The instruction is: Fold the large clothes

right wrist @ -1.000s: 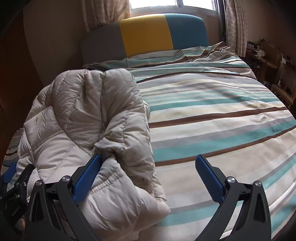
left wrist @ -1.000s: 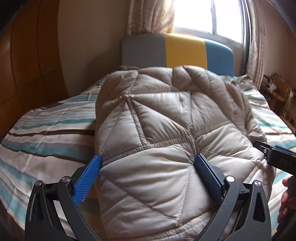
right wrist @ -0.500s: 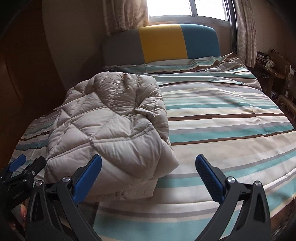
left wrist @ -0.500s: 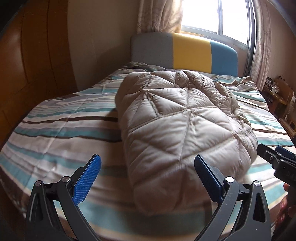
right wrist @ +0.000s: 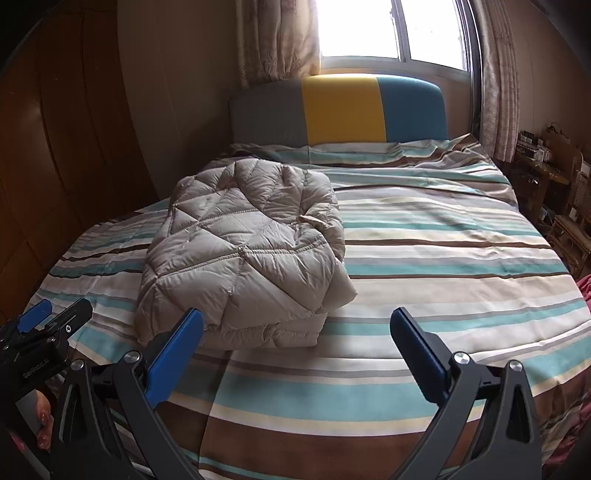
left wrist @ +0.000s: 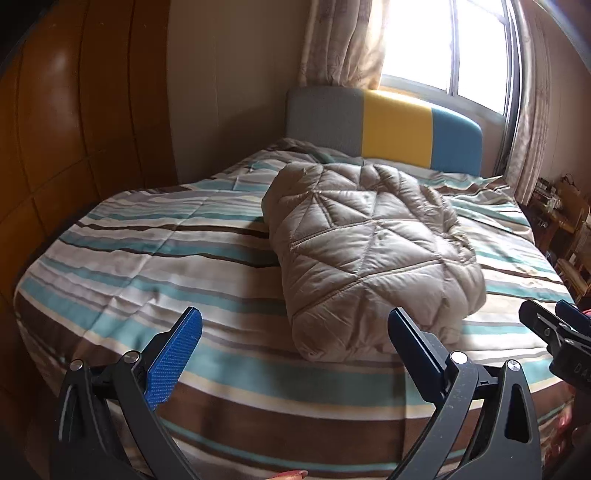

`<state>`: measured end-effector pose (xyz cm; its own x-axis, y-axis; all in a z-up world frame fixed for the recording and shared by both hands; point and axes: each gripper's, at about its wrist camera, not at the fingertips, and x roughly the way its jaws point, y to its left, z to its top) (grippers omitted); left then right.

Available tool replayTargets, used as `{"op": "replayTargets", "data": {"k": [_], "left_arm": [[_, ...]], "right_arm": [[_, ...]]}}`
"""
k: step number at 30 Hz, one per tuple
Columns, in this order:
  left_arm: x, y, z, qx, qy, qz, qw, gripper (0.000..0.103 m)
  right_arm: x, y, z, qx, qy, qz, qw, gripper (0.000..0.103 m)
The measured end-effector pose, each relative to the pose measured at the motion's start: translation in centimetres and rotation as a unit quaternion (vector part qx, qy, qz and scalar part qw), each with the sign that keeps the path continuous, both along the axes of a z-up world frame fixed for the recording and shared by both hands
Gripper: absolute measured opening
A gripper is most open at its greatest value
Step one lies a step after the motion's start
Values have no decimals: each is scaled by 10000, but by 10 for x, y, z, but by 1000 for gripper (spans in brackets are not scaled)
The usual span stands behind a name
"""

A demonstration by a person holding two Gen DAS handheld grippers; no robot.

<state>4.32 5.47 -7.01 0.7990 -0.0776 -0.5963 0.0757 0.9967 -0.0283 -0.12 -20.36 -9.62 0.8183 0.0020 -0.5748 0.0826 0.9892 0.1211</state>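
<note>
A beige quilted down jacket (left wrist: 369,251) lies folded into a thick bundle on the striped bedspread (left wrist: 147,266). It also shows in the right wrist view (right wrist: 243,258), left of the bed's middle. My left gripper (left wrist: 293,336) is open and empty, held back from the jacket's near end above the bed's foot. My right gripper (right wrist: 295,339) is open and empty, also back from the jacket, which lies ahead and to its left. Each gripper shows at the edge of the other's view, the right one (left wrist: 554,328) and the left one (right wrist: 48,325).
The bed has a grey, yellow and blue headboard (right wrist: 343,107) under a bright window (right wrist: 391,29) with curtains. A brown wooden wardrobe (left wrist: 55,147) stands along the left side. Wooden furniture and clutter (right wrist: 554,192) stand at the right wall.
Both grippers have pulled back from the jacket toward the foot of the bed. The jacket, close between the fingers a second ago, now lies alone, folded on the bedspread.
</note>
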Motion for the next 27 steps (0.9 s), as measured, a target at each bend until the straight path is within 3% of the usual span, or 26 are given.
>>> {"op": "replayTargets", "data": {"k": [6, 27], "left_arm": [[-17, -4, 9, 1, -136, -72, 9999, 100], [-23, -8, 7, 22, -81, -31, 10000, 100]], "right_arm": [[-14, 5, 10, -108, -204, 1, 9997, 101], [-17, 3, 8, -21, -140, 41, 9999, 101]]}}
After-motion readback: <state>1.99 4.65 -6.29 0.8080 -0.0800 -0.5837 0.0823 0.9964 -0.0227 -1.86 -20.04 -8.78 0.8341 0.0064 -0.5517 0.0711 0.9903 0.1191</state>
